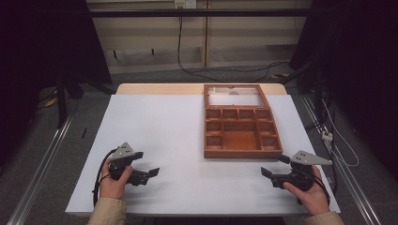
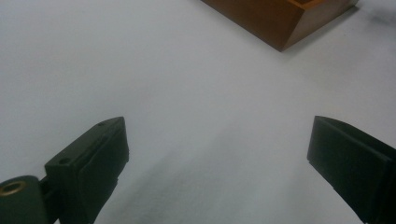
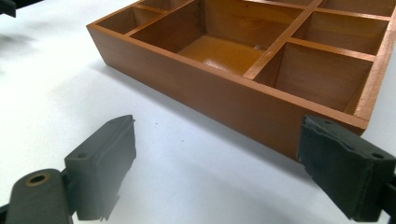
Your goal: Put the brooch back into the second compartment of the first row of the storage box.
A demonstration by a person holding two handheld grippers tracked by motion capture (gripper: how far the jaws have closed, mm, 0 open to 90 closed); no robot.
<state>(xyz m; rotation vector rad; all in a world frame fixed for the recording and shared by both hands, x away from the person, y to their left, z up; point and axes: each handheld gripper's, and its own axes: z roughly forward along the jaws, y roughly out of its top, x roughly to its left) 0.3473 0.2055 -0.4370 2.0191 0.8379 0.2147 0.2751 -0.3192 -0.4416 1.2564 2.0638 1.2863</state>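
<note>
1. Currently we note a reddish-brown wooden box (image 1: 242, 136) with an open, glass-paned hinged lid (image 1: 233, 95) on the white tabletop (image 1: 178, 140), right of centre and towards the far edge in the high view.
2. We see the box split into small compartments along its far side and both flanks, around one large central compartment (image 1: 241, 138); all that we can see into look bare inside.
3. We find the lid standing back from the far side of the box, its clear pane framed in the same wood.
4. We see the left gripper (image 1: 151, 174) held low over the near left part of the tabletop, well apart from the box, pointing towards the right of the high view.
5. In the left gripper view the left gripper (image 2: 217, 154) has its two black jaws spread wide with bare white tabletop between them; one corner of the box (image 2: 280, 18) shows far ahead.
6. We see the right gripper (image 1: 266, 172) held near the front right corner of the box, pointing towards the left of the high view.
7. In the right gripper view the right gripper (image 3: 217, 161) also has its jaws spread wide, nothing between them; the box's front wall (image 3: 224, 93) lies just beyond, and we cannot tell whether the right-hand jaw touches it.
</note>
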